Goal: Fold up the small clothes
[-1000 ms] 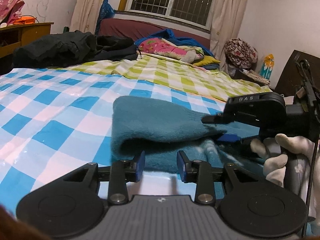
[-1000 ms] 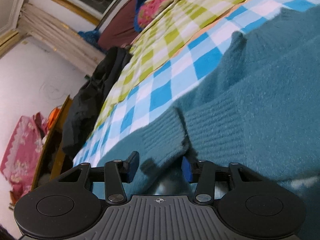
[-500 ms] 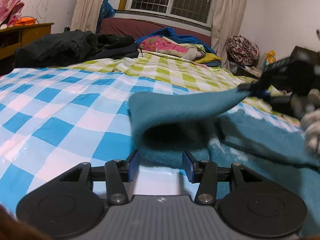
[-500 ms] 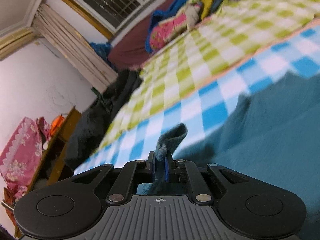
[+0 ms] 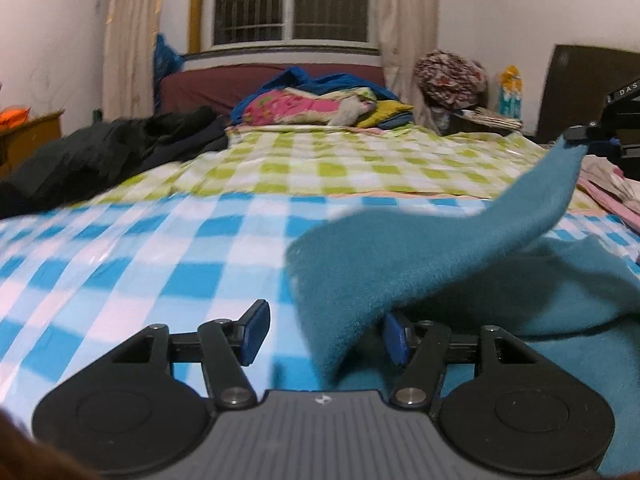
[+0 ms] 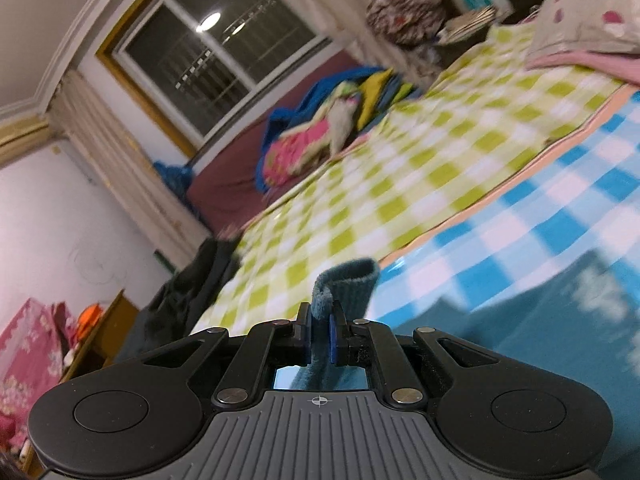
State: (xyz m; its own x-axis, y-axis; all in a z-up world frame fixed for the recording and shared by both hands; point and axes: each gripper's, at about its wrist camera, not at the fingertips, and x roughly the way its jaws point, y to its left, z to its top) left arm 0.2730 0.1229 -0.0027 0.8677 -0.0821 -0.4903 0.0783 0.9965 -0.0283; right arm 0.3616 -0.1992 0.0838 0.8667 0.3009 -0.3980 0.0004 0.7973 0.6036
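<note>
A teal knitted sweater lies on the blue-checked sheet. One sleeve rises from it toward the upper right, where my right gripper pinches its cuff. In the right wrist view that gripper is shut on the sleeve cuff, lifted above the sweater body. My left gripper sits low at the sweater's near edge, jaws opening. The lifted sleeve's lower fold hangs between its fingers without being pressed.
A green-checked cover lies beyond the blue sheet. Dark clothes are heaped at the left, colourful bedding at the far end under a window. Pink and white fabric lies at the right edge. A wooden cabinet stands left.
My right gripper closed on the sleeve cuff and lifted it up and to the right, stretching the sleeve off the sweater. My left gripper's jaws widened and it shifted sideways along the sweater's edge.
</note>
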